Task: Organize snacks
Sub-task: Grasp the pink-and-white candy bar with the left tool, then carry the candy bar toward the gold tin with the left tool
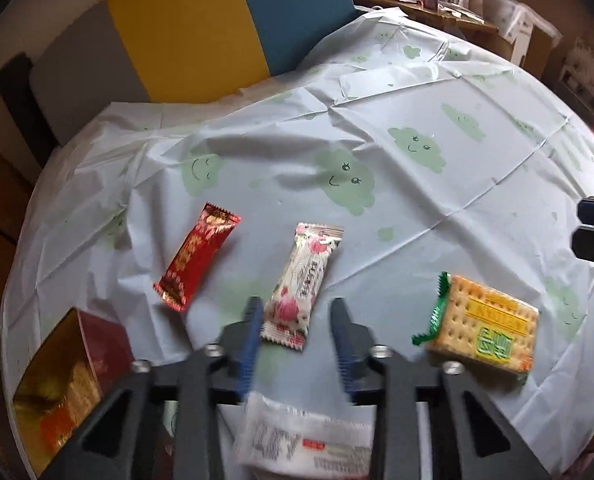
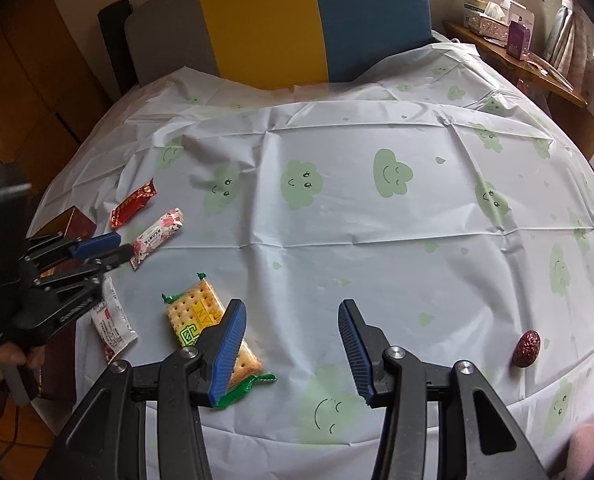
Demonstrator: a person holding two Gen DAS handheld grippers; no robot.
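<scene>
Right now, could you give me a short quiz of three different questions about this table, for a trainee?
1. True or false: the cracker pack lies inside the red box.
2. Which gripper has the dried red date on its side: A left gripper, B right gripper?
3. Fill in: beside the red wrapper lies a ____ snack bar printed with flowers.

Key: 1 false; 2 B; 3 white.

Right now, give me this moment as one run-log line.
left claw: open, empty, above floral snack | right claw: open, empty | cracker pack: on tablecloth | red date: loose
</scene>
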